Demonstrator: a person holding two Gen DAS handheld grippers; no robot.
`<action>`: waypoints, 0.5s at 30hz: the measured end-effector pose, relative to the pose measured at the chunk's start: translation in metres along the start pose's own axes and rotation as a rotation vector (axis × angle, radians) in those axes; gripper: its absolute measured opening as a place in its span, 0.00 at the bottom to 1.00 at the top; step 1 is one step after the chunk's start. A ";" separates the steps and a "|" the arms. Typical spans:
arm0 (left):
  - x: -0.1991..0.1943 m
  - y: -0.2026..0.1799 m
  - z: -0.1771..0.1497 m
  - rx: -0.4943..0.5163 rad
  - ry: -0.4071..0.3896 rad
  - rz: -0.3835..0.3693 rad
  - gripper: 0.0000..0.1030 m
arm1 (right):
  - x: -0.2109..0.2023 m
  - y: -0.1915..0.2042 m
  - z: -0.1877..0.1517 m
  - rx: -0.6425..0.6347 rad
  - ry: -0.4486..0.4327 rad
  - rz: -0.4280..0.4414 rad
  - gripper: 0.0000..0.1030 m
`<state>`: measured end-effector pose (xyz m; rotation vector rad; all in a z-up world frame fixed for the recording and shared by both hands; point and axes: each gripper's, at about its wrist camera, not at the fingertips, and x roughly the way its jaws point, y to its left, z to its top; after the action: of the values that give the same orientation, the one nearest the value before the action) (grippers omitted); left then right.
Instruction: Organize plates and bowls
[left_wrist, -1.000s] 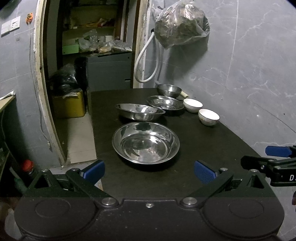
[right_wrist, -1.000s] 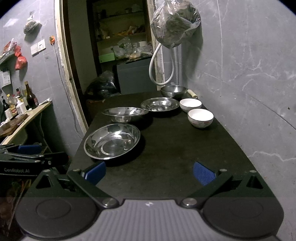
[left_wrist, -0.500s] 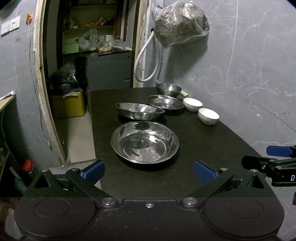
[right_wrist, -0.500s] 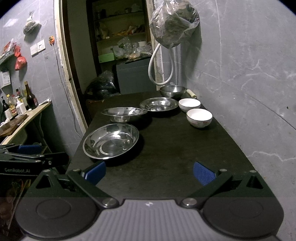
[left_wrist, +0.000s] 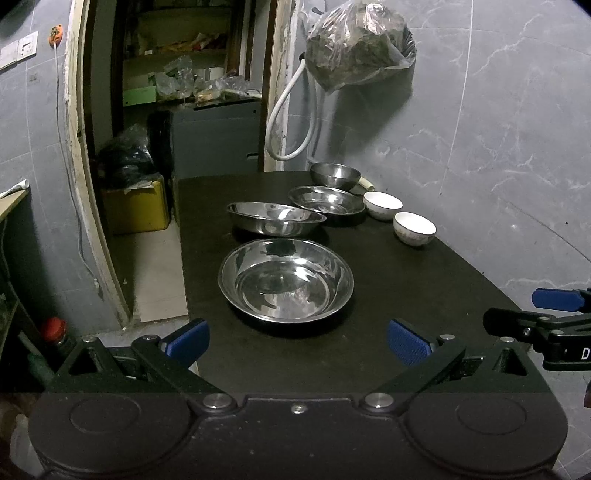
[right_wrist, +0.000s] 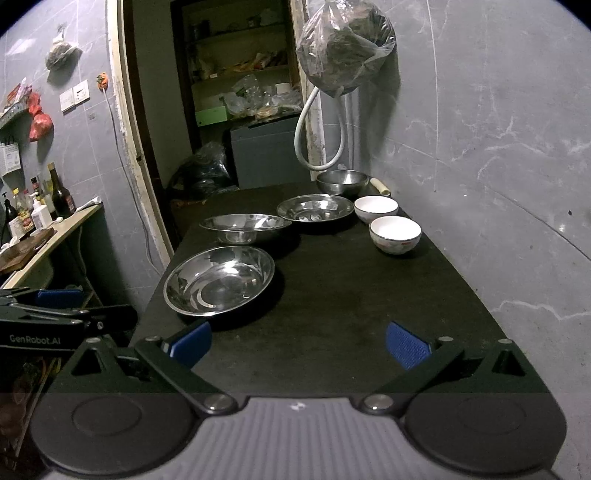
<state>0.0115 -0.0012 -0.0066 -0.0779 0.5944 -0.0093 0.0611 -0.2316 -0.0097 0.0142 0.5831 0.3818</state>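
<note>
Still, almost nothing had changed: both the left gripper (left_wrist: 295, 338) and right gripper (right_wrist: 297, 341) stayed wide open and empty, short of the big steel plate (left_wrist: 285, 279), so no sorting had begun.

On the tabletop (left_wrist: 388, 280): three steel plates, nearest at 6 o'clock (left_wrist: 285, 279), then (left_wrist: 275, 218) and (left_wrist: 325, 199); one steel bowl (left_wrist: 334, 174) at 12; two white bowls (left_wrist: 382, 205) (left_wrist: 414, 228) at 2
</note>
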 end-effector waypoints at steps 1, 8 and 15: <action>0.000 0.000 0.000 0.000 0.000 0.000 0.99 | 0.000 0.000 0.000 0.000 0.000 0.000 1.00; 0.001 -0.002 0.000 0.001 0.004 0.002 0.99 | 0.000 0.000 0.000 -0.001 0.000 -0.001 1.00; 0.001 -0.002 0.001 0.000 0.004 0.002 0.99 | 0.000 0.000 0.000 -0.002 -0.001 -0.002 1.00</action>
<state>0.0125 -0.0031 -0.0063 -0.0774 0.5982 -0.0072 0.0613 -0.2311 -0.0095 0.0119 0.5820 0.3805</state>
